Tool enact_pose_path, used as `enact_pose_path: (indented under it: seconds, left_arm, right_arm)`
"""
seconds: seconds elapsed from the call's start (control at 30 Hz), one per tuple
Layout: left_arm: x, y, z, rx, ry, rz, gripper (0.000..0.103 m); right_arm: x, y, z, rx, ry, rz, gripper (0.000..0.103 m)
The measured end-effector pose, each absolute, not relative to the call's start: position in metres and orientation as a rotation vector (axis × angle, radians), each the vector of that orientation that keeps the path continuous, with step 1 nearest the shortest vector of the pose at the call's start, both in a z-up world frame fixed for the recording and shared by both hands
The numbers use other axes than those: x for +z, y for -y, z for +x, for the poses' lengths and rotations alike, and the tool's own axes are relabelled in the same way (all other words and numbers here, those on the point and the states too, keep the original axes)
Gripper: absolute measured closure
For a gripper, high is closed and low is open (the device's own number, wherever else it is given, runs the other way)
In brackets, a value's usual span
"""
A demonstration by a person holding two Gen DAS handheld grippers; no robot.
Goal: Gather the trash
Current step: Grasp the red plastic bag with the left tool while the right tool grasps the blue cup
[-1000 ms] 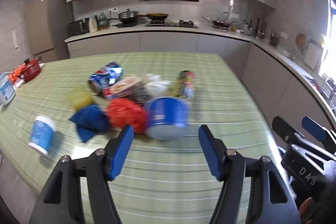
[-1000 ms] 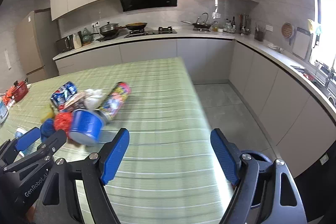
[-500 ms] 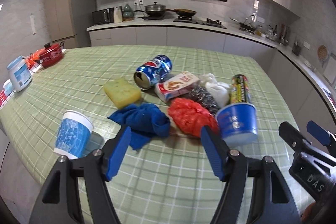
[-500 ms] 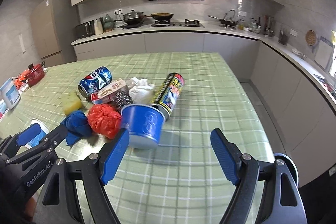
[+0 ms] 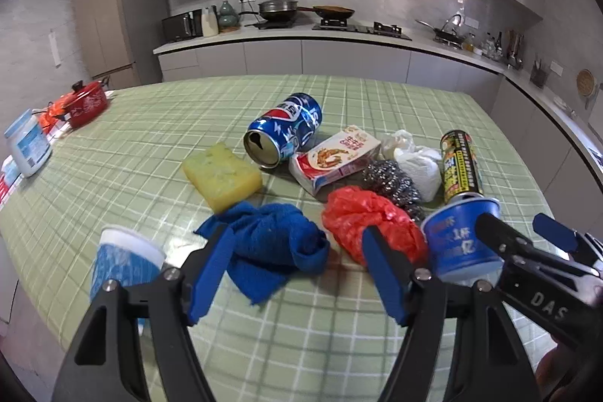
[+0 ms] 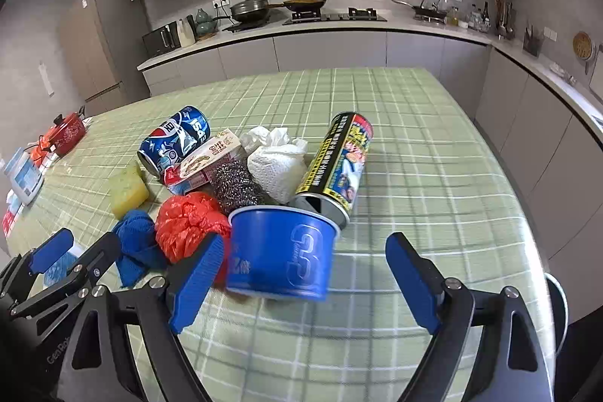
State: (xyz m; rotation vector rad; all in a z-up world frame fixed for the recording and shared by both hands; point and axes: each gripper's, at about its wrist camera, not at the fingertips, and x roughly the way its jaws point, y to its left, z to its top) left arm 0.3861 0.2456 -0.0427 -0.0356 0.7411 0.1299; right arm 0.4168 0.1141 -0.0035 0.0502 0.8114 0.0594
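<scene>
- Two hand-held grippers hang over the green checked tablecloth-covered table point(image 5: 113, 145), both angled down toward a heap of litter; nothing is lifted, so the step in hand reads as the approach to a first pick.
- Left gripper point(image 5: 297, 270): jaws released, nothing between the pads; the crumpled blue cloth point(image 5: 271, 243) lies just ahead of them.
- Right gripper point(image 6: 301, 285): jaws opening at this moment, nothing pressed between them; the blue paper bowl point(image 6: 280, 251) lies on its side just in front, roughly centred in the gap.
- Judgement: the next move calls for each gripper to settle lower until its pads flank its target, then close. The bowl is wide and rounded, so the right jaws need their full spread.
- No bin or bag for the collected trash shows in either view.
- Count of the heap, all close together or touching:
- One blue soda can point(image 5: 282, 132) on its side, and one tall black-and-yellow printed can point(image 6: 335, 162), also lying.
- One yellow sponge point(image 5: 222, 176).
- One small red-and-white carton point(image 5: 335, 157).
- One steel wool scourer point(image 6: 235, 185).
- One wad of white paper towel point(image 6: 277, 164).
- One crumpled red plastic bag point(image 6: 188, 221).
- One blue-and-white paper cup point(image 5: 120, 266), apart, at the near left.
- Apart from the heap, at the far left edge: one red lidded pot point(image 5: 84, 102) and one white tub point(image 5: 28, 144).
</scene>
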Motion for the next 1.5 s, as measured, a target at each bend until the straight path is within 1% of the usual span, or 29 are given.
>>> enact_pose_path:
  seconds: [0.17, 0.37, 0.43, 0.47, 0.7, 0.83, 0.93, 1.03, 1.23, 1.3, 1.33, 1.37, 1.4, 1.47, 1.5]
  left_arm:
    - [-0.048, -0.258, 0.403, 0.086, -0.753, -0.026, 0.031]
    - [-0.055, -0.258, 0.417, 0.030, -0.775, -0.016, 0.031]
    - [-0.057, -0.255, 0.420, 0.009, -0.783, -0.016, 0.031]
    - [-0.057, -0.253, 0.421, 0.001, -0.786, -0.015, 0.031]
    - [-0.056, -0.246, 0.425, -0.020, -0.789, -0.012, 0.031]
    - [-0.055, -0.242, 0.424, -0.037, -0.792, -0.016, 0.031]
    - [-0.056, -0.232, 0.426, -0.071, -0.803, -0.028, 0.027]
    - [-0.063, -0.218, 0.430, -0.095, -0.811, -0.011, 0.025]
    - [-0.088, -0.201, 0.444, -0.114, -0.875, 0.008, 0.025]
    - [-0.091, -0.201, 0.443, -0.131, -0.871, 0.000, 0.031]
    - [-0.091, -0.201, 0.442, -0.137, -0.867, -0.003, 0.040]
    - [-0.091, -0.201, 0.441, -0.140, -0.864, -0.005, 0.045]
    - [-0.090, -0.201, 0.440, -0.142, -0.860, -0.005, 0.048]
    - [-0.088, -0.200, 0.438, -0.144, -0.846, -0.002, 0.057]
    - [-0.086, -0.201, 0.436, -0.145, -0.841, -0.006, 0.059]
  right_arm:
    - [-0.019, -0.123, 0.432, 0.041, -0.858, 0.080, 0.014]
    - [-0.029, -0.125, 0.436, 0.032, -0.870, 0.108, 0.014]
    - [-0.030, -0.124, 0.436, 0.035, -0.874, 0.106, 0.018]
    - [-0.031, -0.124, 0.437, 0.041, -0.881, 0.106, 0.024]
    - [-0.031, -0.121, 0.436, 0.057, -0.884, 0.099, 0.025]
    - [-0.019, -0.115, 0.425, 0.027, -0.813, 0.100, 0.025]
    - [-0.008, -0.107, 0.420, -0.008, -0.775, 0.092, 0.025]
    - [-0.002, -0.095, 0.417, -0.033, -0.761, 0.100, 0.025]
    - [-0.007, -0.078, 0.414, -0.066, -0.772, 0.115, 0.025]
    - [-0.009, -0.076, 0.414, -0.071, -0.776, 0.116, 0.025]
    - [-0.010, -0.076, 0.413, -0.071, -0.777, 0.118, 0.025]
    - [-0.011, -0.075, 0.414, -0.070, -0.779, 0.122, 0.025]
    - [-0.012, -0.074, 0.414, -0.071, -0.779, 0.122, 0.025]
    - [-0.012, -0.073, 0.415, -0.070, -0.782, 0.123, 0.025]
    - [-0.012, -0.072, 0.415, -0.066, -0.783, 0.125, 0.025]
